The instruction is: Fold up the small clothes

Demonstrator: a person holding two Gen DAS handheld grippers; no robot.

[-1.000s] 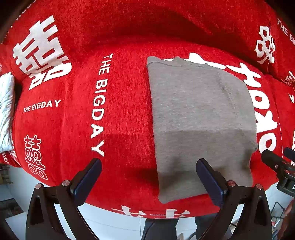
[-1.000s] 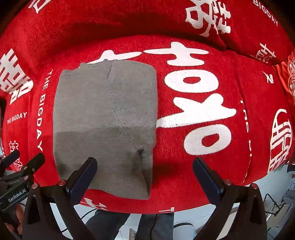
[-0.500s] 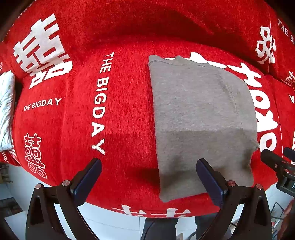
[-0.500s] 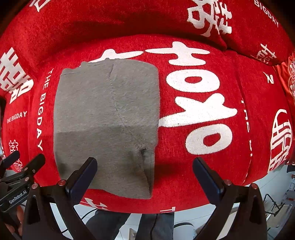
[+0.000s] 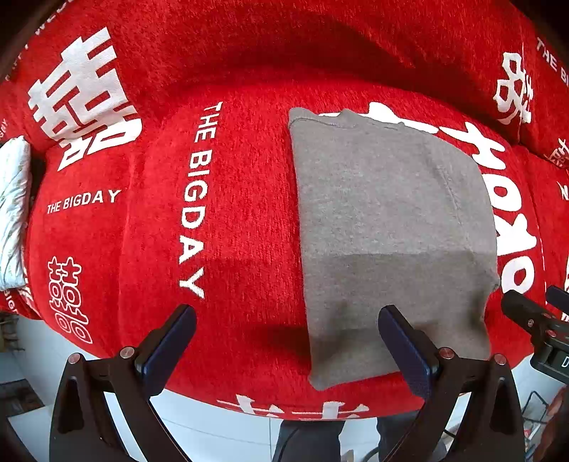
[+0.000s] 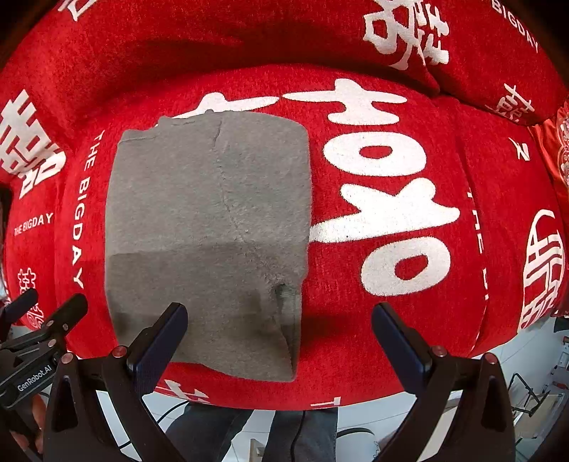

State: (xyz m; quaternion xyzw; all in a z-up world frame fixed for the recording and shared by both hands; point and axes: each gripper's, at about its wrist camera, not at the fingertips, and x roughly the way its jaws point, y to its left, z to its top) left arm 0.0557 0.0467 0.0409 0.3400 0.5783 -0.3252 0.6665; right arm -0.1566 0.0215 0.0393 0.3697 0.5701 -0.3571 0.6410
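A grey knit garment [image 5: 387,227], folded into a rectangle, lies flat on the red sofa seat; it also shows in the right wrist view [image 6: 206,227]. My left gripper [image 5: 286,344] is open and empty, hovering at the sofa's front edge over the garment's near left corner. My right gripper [image 6: 279,341] is open and empty, hovering over the garment's near right corner. Each gripper shows at the edge of the other's view: the right gripper [image 5: 533,320] and the left gripper [image 6: 39,320].
The sofa cover [image 5: 199,199] is red with white characters and "THE BIGDAY" text. A backrest cushion [image 6: 409,32] rises behind. A white cushion [image 5: 12,209] sits at far left. White floor [image 5: 213,426] and the person's legs [image 6: 256,433] lie below the front edge.
Both grippers have drifted very slightly; the garment looks a touch farther right in both views. Nothing was grasped or released.
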